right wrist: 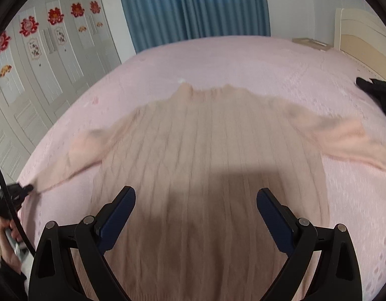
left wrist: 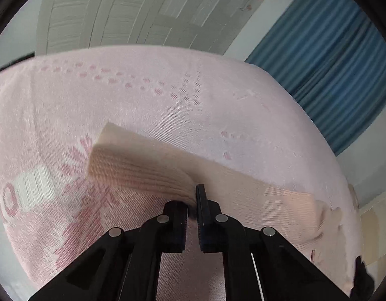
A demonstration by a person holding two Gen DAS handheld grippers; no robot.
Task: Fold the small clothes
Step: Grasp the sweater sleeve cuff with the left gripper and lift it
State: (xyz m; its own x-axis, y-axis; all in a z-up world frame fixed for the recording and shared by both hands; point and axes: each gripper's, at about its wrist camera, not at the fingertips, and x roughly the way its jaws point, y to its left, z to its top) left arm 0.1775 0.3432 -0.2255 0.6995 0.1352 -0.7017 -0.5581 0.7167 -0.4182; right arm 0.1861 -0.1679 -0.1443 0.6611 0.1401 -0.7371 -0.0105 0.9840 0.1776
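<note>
Lying flat on the bed, face up: peach-beige sweater (right wrist: 200,150), collar pointing toward the far edge, both sleeves spread out to the sides, body centered under the right wrist camera. No fold made yet, judging from the layout; whole garment still open, so task barely starting. Remaining: both sleeves in, sides in, hem up to collar.

Showing a ribbed, cable-like vertical knit on the body, finer horizontal ribbing on the sleeve, soft and limp, likely stretching and sagging when lifted. Collar edge looking wavy; blur hiding finer detail.

Pinching the sleeve end (left wrist: 147,165): left gripper (left wrist: 191,200), pads pressed together on the cuff fabric, knit bunching into the pinch and tenting up off the bed. Same gripper showing small at the left edge of the right view, clamped on the sleeve tip, with a hand below it.

Hovering over the lower body of the sweater: right gripper (right wrist: 196,205), fingers spread wide, nothing between them, dark blue pads bare.

Underneath: pink bedspread (right wrist: 243,57), woven with raised dot and snowflake-like patterns, a white patch in the weave. Beyond: blue curtain (right wrist: 187,5) hanging in pleats, white panelled wardrobe doors (right wrist: 54,57) carrying red paper cutouts, pale headboard (right wrist: 363,37) at far right.
</note>
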